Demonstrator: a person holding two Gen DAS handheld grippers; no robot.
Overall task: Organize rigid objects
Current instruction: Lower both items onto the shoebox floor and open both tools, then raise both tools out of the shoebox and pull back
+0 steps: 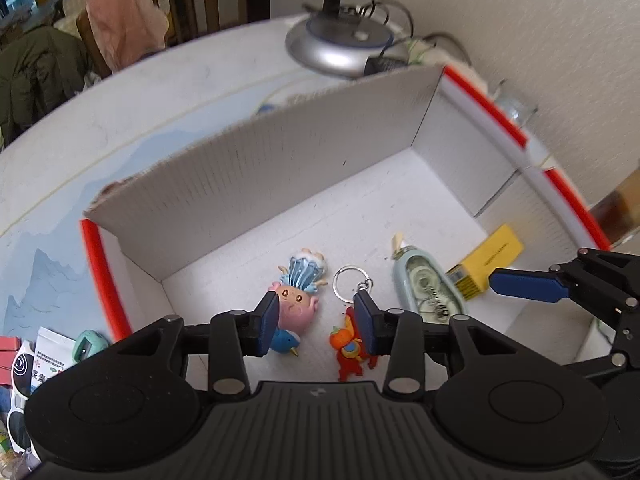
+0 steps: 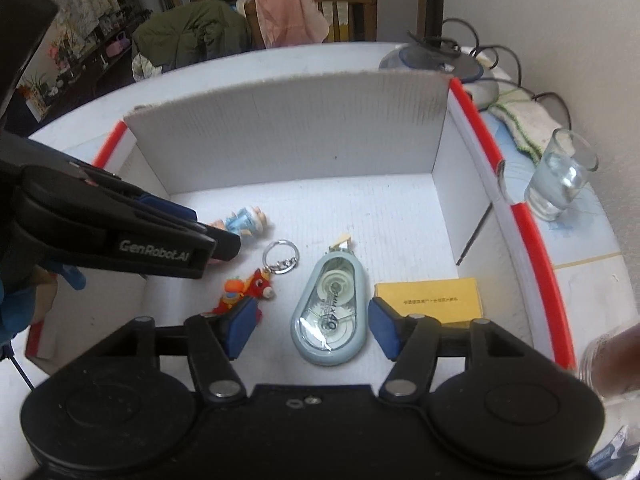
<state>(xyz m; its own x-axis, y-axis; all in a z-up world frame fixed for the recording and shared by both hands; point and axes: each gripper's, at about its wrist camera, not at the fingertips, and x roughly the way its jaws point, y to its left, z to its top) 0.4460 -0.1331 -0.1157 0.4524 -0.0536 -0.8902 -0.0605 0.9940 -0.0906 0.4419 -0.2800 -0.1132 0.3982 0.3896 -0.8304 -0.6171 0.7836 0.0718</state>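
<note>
A white cardboard box (image 1: 320, 152) with red rims holds everything. On its floor lie a pink and blue figurine (image 1: 298, 296), a red toy keychain (image 1: 348, 344) with a metal ring, a grey-green correction tape roller (image 2: 330, 312) and a small yellow carton (image 2: 430, 298). My left gripper (image 1: 316, 324) hovers open above the figurine and the keychain, gripping nothing. My right gripper (image 2: 312, 326) is open, its pads on either side of the tape roller without touching it. One of the right gripper's blue pads (image 1: 520, 285) shows near the yellow carton in the left wrist view.
A glass of water (image 2: 560, 180) and a second glass jar (image 2: 612, 364) stand right of the box. A lamp base (image 1: 336, 44) with cables and a cloth (image 2: 524, 120) sit behind it. Packets (image 1: 44, 356) and a teal item (image 1: 86, 344) lie left of the box.
</note>
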